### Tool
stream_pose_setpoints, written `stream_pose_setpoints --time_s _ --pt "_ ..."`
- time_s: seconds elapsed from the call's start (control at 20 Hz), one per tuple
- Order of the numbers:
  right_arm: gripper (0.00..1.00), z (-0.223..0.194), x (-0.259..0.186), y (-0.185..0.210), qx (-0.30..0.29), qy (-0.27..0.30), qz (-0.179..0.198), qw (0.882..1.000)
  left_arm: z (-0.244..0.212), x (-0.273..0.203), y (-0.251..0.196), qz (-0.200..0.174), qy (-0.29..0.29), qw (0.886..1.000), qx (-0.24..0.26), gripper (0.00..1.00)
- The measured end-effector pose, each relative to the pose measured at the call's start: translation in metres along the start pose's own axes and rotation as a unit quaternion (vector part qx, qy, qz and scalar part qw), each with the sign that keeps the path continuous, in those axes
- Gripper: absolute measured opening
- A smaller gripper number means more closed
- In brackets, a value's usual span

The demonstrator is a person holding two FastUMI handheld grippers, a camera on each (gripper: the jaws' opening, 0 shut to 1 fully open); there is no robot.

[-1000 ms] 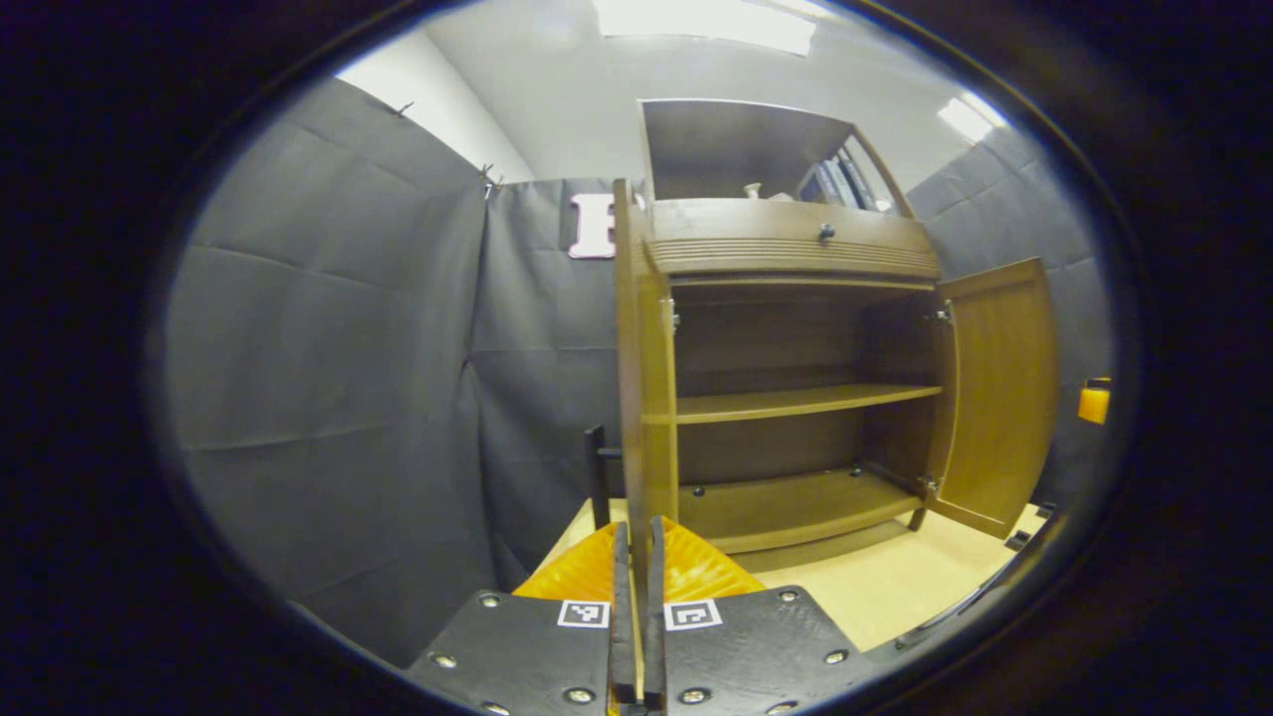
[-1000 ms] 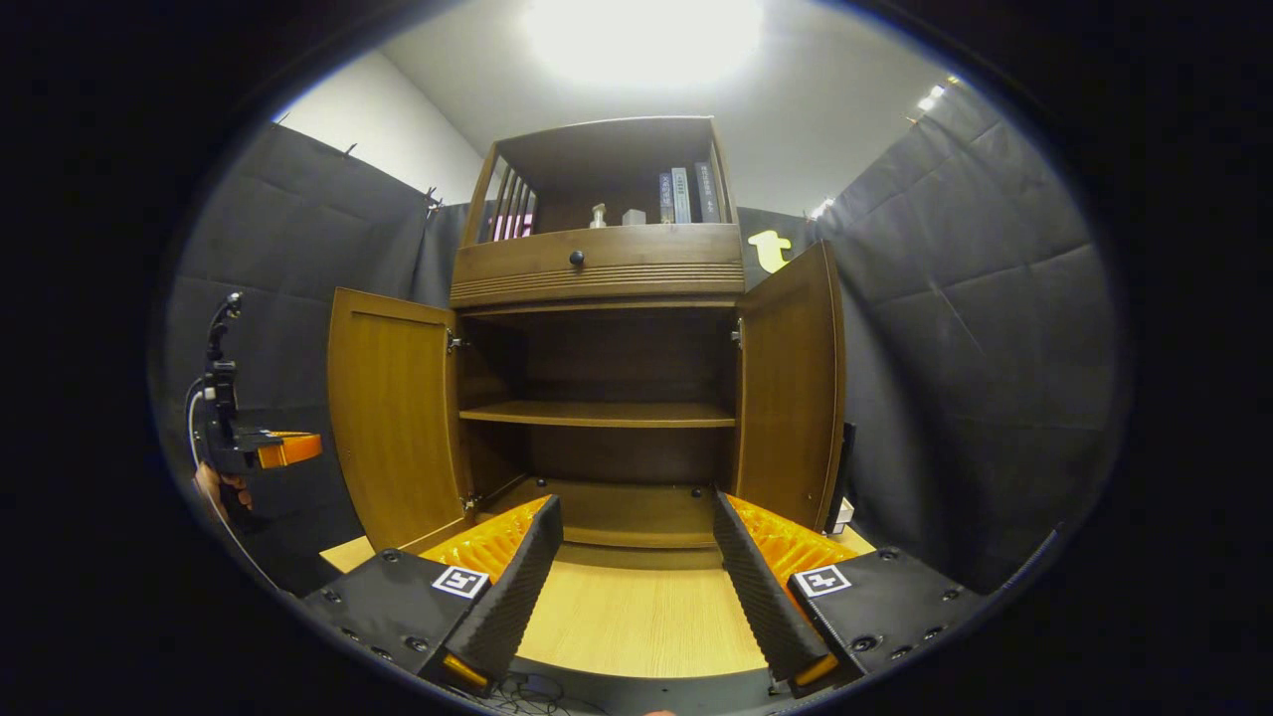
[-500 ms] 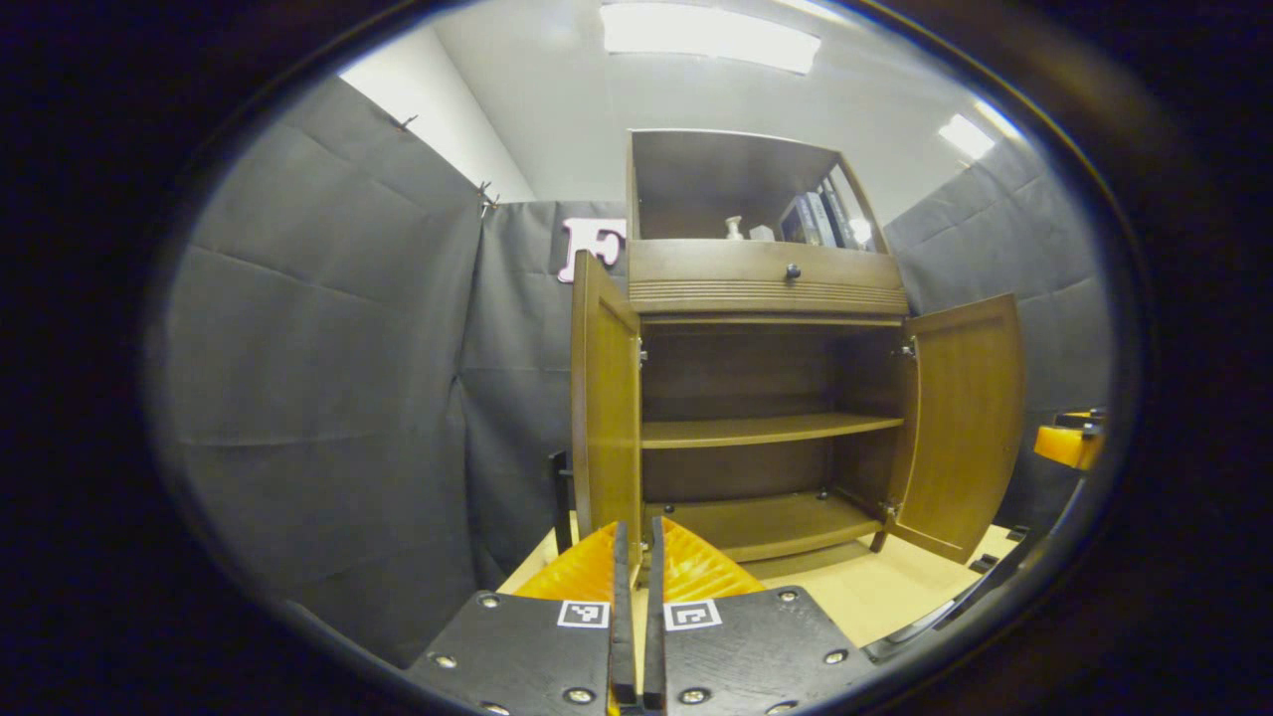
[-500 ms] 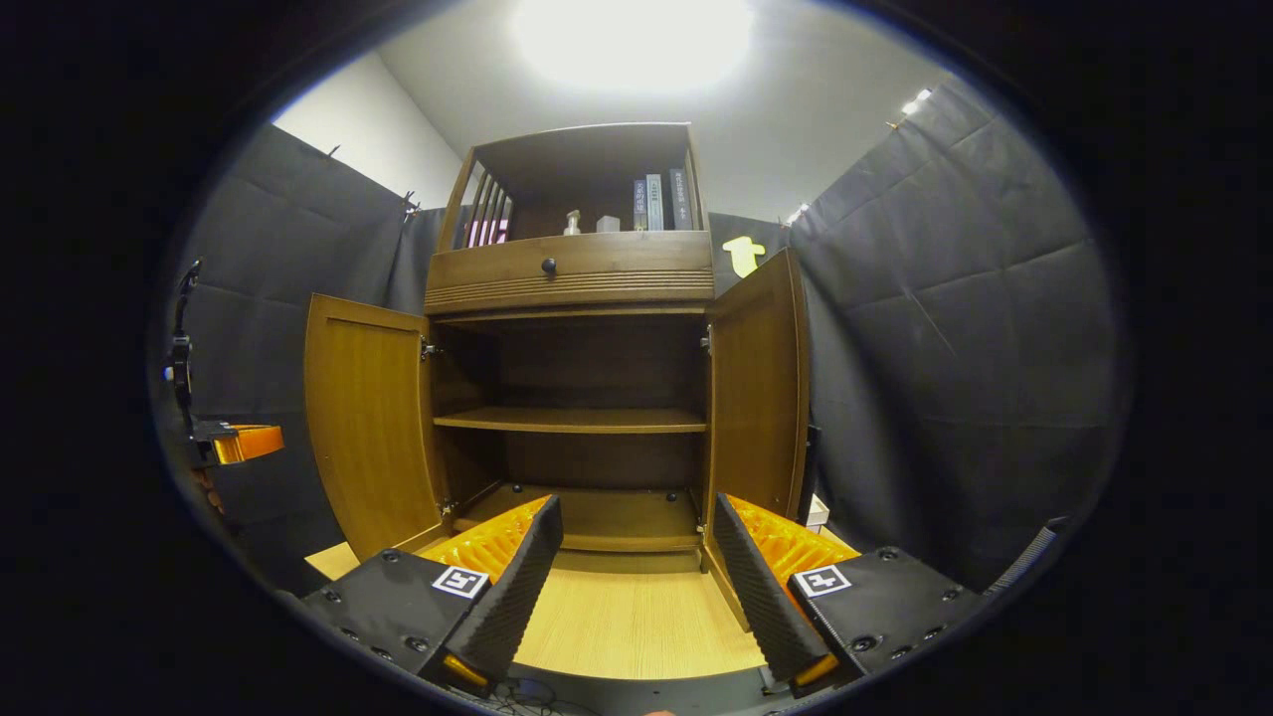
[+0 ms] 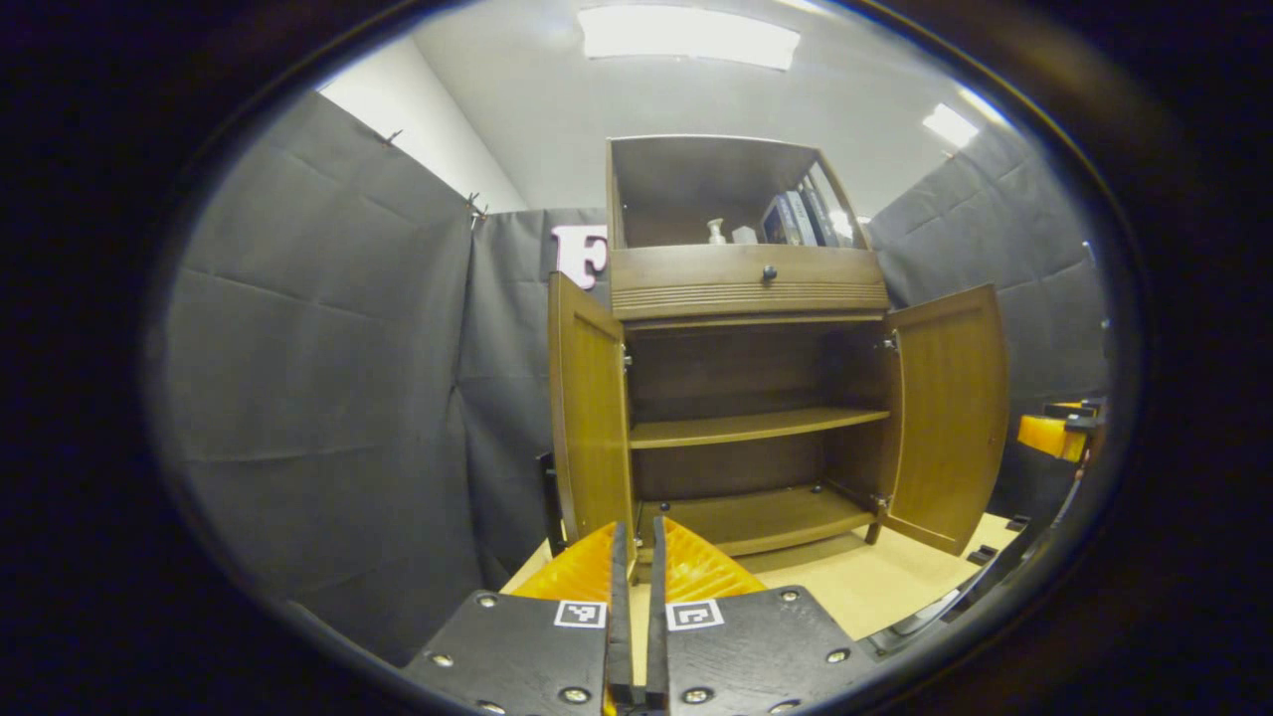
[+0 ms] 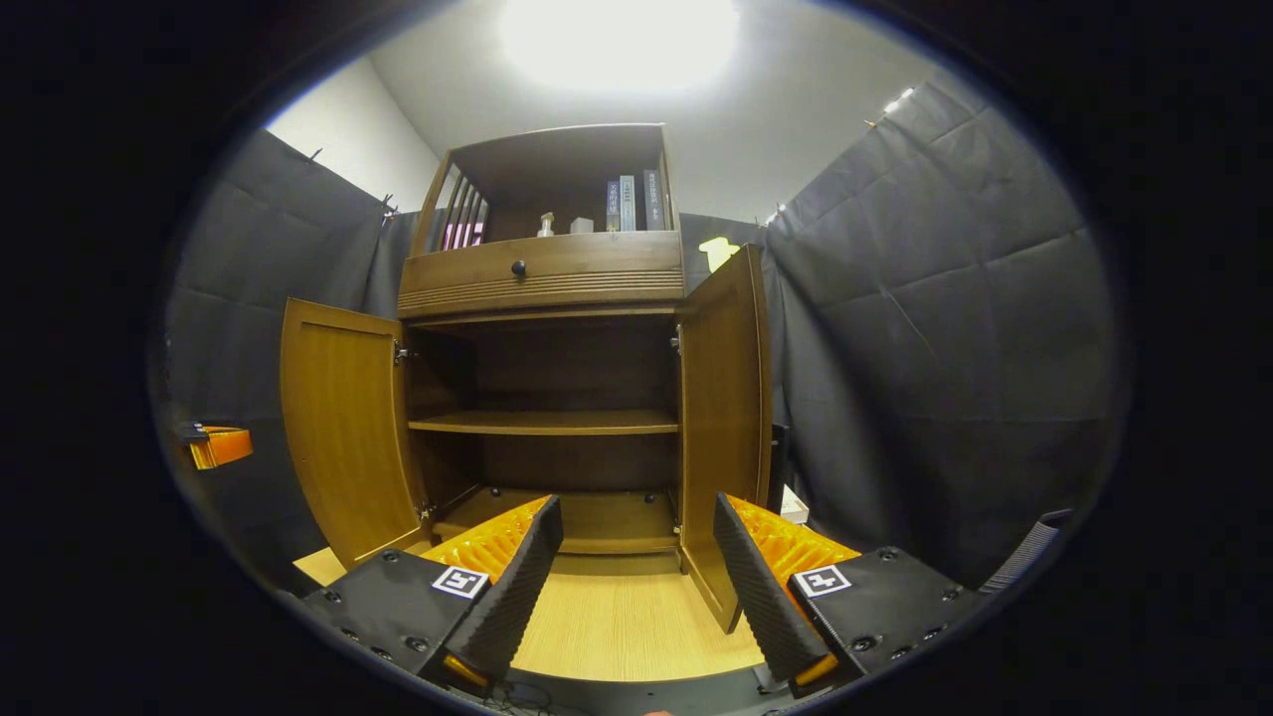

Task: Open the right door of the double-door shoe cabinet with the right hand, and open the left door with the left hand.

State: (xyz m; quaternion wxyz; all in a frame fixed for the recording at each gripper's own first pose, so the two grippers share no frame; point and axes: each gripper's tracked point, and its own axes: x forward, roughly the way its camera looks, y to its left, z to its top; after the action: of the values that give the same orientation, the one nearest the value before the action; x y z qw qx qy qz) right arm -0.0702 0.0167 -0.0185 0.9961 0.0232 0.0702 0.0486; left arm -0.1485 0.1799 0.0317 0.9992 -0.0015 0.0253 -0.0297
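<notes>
The brown shoe cabinet stands with both doors swung open and its two inner shelves bare. In the left gripper view the left door is seen almost edge-on and the right door faces me. My left gripper is shut with nothing in it, a short way back from the left door's lower corner. In the right gripper view my right gripper stands open and empty before the cabinet, with the right door just beyond its right finger. The left door hangs wide.
A drawer with a dark knob sits above the doors. The top shelf holds books and a small bottle. Black cloth walls close in on both sides. The cabinet rests on a light wooden surface.
Both grippers have drawn back from the cabinet. The left gripper, which was at the left door's edge, is now apart from it. The right door stands more edge-on to the right gripper.
</notes>
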Motion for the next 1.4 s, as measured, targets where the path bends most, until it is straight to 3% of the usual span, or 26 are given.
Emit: stream_pose_setpoints --time_s 0.2,0.4,0.45,0.55,0.7,0.75,0.9,1.4 --pt "0.92 0.002 -0.001 -0.003 -0.002 -0.001 -0.002 1.000 0.004 -0.005 -0.002 0.001 -0.004 1.000 -0.003 0.20" --pt "0.99 0.001 -0.002 -0.004 -0.002 0.000 -0.003 1.000 0.007 -0.005 -0.001 0.004 -0.012 1.000 -0.002 0.34" --pt "0.92 0.002 -0.002 -0.004 -0.002 -0.001 -0.004 1.000 0.010 -0.006 -0.003 0.000 -0.014 1.000 -0.002 0.54" --pt "0.96 0.003 -0.002 -0.005 -0.001 -0.002 -0.005 1.000 0.013 -0.006 -0.002 0.001 -0.020 1.000 0.000 0.94" --pt "0.92 0.005 -0.003 -0.004 -0.001 -0.004 -0.005 1.000 0.016 -0.006 -0.001 0.005 -0.029 1.000 0.003 0.94" --pt "0.96 0.004 -0.004 -0.004 -0.001 -0.004 -0.005 1.000 0.016 -0.006 -0.001 0.005 -0.030 1.000 0.001 0.94" --pt "0.92 0.005 -0.006 -0.005 -0.001 -0.005 -0.006 1.000 0.016 -0.008 0.003 0.011 -0.032 0.999 -0.002 0.94" --pt "0.95 0.011 -0.005 -0.006 -0.003 -0.010 -0.008 1.000 0.022 -0.012 0.008 0.027 -0.039 0.999 -0.005 0.94"
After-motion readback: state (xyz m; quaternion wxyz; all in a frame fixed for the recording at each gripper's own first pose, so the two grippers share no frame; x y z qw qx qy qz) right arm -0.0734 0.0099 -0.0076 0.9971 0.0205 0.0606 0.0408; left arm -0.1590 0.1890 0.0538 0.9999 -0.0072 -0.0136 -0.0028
